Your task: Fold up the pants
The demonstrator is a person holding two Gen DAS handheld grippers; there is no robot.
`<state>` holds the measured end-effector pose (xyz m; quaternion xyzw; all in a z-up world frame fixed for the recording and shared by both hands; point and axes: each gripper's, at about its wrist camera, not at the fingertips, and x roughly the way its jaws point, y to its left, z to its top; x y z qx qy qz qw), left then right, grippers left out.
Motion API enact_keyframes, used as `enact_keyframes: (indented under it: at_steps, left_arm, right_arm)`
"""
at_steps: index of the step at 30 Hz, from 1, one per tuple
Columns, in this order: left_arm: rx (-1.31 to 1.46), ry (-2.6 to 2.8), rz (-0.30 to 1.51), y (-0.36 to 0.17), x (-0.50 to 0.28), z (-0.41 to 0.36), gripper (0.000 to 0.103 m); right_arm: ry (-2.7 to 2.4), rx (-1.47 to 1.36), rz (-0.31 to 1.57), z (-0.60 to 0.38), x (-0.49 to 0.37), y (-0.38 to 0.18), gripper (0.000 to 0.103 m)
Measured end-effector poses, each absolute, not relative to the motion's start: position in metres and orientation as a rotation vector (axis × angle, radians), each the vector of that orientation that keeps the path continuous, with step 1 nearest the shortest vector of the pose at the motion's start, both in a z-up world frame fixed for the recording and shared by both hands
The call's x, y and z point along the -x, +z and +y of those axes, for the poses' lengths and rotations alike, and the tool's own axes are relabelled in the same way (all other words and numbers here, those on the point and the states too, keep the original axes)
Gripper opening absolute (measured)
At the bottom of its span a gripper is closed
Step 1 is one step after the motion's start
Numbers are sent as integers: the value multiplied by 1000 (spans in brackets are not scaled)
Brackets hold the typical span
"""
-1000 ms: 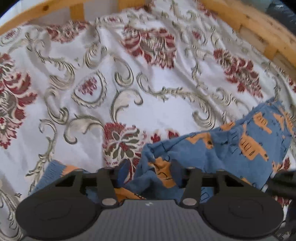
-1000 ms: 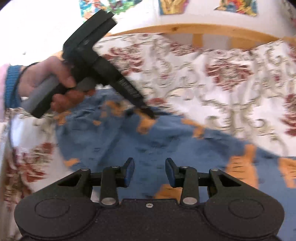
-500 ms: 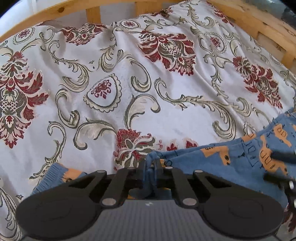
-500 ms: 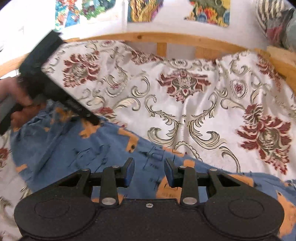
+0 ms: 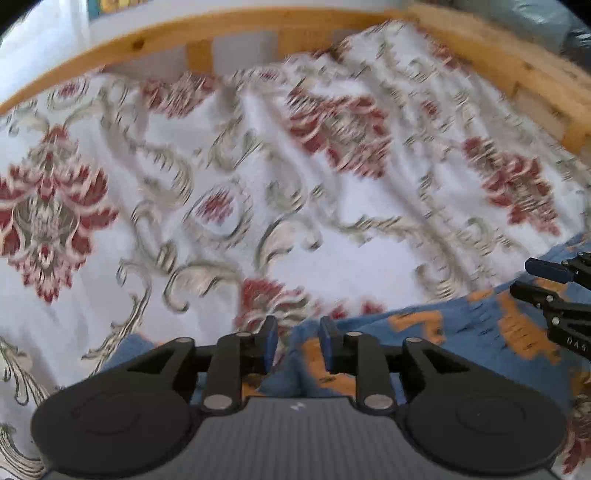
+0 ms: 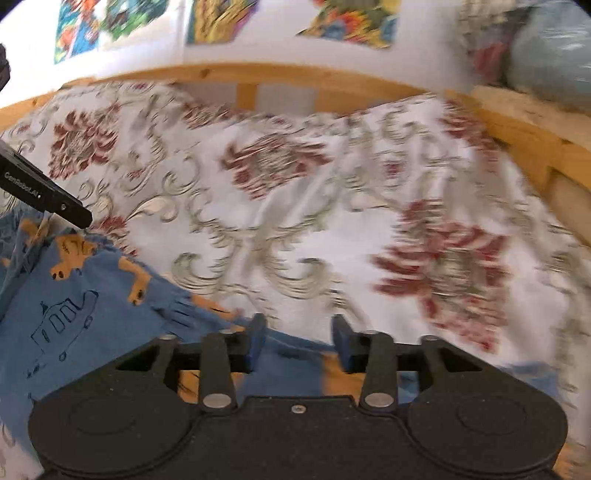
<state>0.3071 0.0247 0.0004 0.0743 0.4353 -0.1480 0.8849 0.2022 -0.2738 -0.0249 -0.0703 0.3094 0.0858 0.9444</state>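
Observation:
Blue pants (image 5: 461, 332) with orange animals lie crumpled on a flowered bedspread (image 5: 332, 240). My left gripper (image 5: 297, 345) hangs over their left end. Its jaws are opening, and a raised fold of the blue cloth stands between them without being pinched. My right gripper (image 5: 522, 277) shows at the right edge of the left wrist view, over the pants. In the right wrist view the right gripper (image 6: 299, 339) is over the pants' (image 6: 74, 314) far edge. Its jaws are also opening, with nothing between them. A black finger of the left gripper (image 6: 66, 206) reaches in from the left.
A wooden bed rail (image 6: 295, 77) curves round the far side and the right of the bedspread (image 6: 295, 221). Bright pictures (image 6: 214, 18) hang on the wall behind it. Bundled fabric (image 6: 546, 55) is piled beyond the right corner.
The left gripper shut on a fold of the pants, then opened again and lifted slightly. The right gripper swung right along the pants and its jaws spread wider.

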Motion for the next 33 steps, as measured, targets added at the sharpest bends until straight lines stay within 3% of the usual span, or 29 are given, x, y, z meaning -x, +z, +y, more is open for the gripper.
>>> enact_keyframes:
  at_steps: [3,6,9,13,22,30,33]
  left_arm:
    - [-169,-376,842,13,-296,2,67]
    - [-193,-499,803,17,-287,-40,76]
    - [-207,-600,815,14,-287,-89,86]
    - [-233,-738,888,13,-297,-164,86]
    - [-433,-1042,919,16,-324,-313,94]
    - [-492,-1133,1055,-26,-347,-357,94]
    - [-496,-1163,1058,-37,-346,-358,86]
  right_arm:
    - [118,112,629,-308,-169,-15,74]
    - [14,14,634,-344,-130,-10,89]
    - [-91,-148,625,-375,-98,-11,92]
    - [-121,-357,620,-399,-73,-23,90]
    - [-176,-441,637,-418,-74,-28,62]
    - [-222,-372,727,-412,-86,-36,62]
    - [-219,-416,707,-421,-96,-42,58]
